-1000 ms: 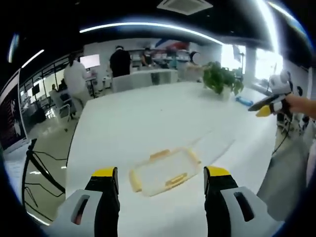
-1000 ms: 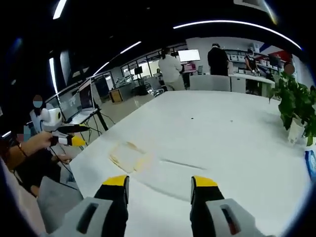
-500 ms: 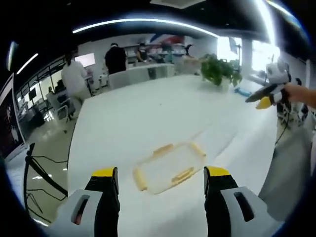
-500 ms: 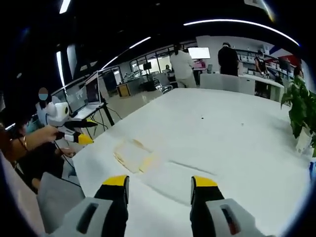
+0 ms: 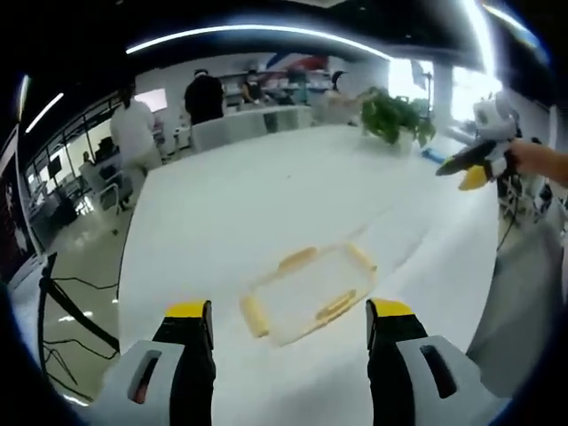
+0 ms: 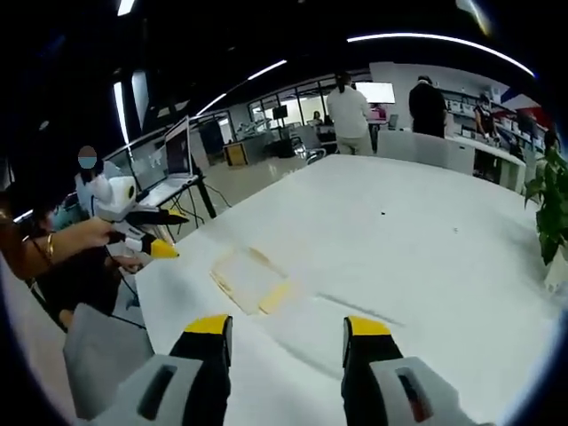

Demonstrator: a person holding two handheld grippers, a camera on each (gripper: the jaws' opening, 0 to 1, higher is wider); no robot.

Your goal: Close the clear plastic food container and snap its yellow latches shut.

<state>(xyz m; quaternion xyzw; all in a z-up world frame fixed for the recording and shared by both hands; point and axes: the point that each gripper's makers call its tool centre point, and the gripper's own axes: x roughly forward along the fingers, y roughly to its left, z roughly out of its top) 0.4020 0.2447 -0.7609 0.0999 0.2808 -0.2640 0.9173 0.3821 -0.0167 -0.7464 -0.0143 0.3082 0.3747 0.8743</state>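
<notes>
In my left gripper view, the left gripper point(image 5: 290, 321) gapes wide and empty, the clear food container point(image 5: 308, 293) on the white table point(image 5: 231, 209) at twelve o'clock. Right gripper view: the right gripper point(image 6: 287, 332) is wide too, container at ten. Misjudged approach could shove it sliding.

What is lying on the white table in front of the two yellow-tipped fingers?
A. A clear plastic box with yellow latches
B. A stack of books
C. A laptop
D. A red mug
A: in the left gripper view a clear plastic food container with yellow latches lies flat on the white table, just beyond the left gripper, whose fingers stand apart and hold nothing.
</notes>
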